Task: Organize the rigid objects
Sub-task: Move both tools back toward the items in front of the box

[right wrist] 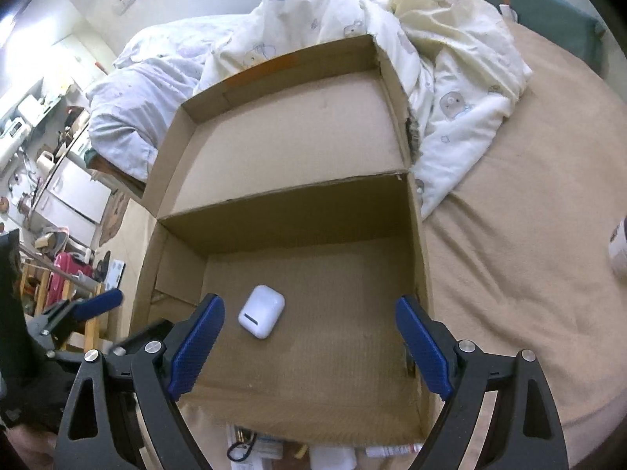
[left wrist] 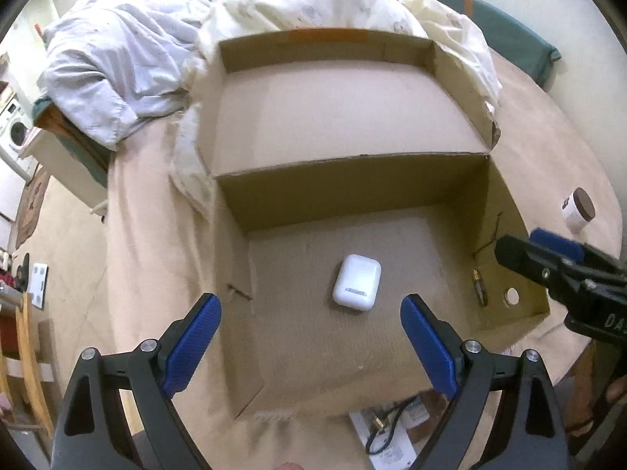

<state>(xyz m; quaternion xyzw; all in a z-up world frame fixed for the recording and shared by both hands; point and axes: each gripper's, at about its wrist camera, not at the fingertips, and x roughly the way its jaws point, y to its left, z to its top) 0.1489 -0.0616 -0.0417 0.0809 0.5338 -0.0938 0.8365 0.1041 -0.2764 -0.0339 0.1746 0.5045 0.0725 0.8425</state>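
Observation:
A white earbud case lies on the floor of the near compartment of an open cardboard box. It also shows in the right wrist view, inside the same box. My left gripper is open and empty, hovering just short of the case. My right gripper is open and empty above the near compartment, with the case by its left finger. The right gripper also shows at the right edge of the left wrist view. A small jar with a brown lid stands on the bed to the right of the box.
The box sits on a beige bedsheet. A crumpled white duvet lies behind and right of the box. A small brass-coloured object lies by the box's right wall. Papers and a cable lie below the near edge.

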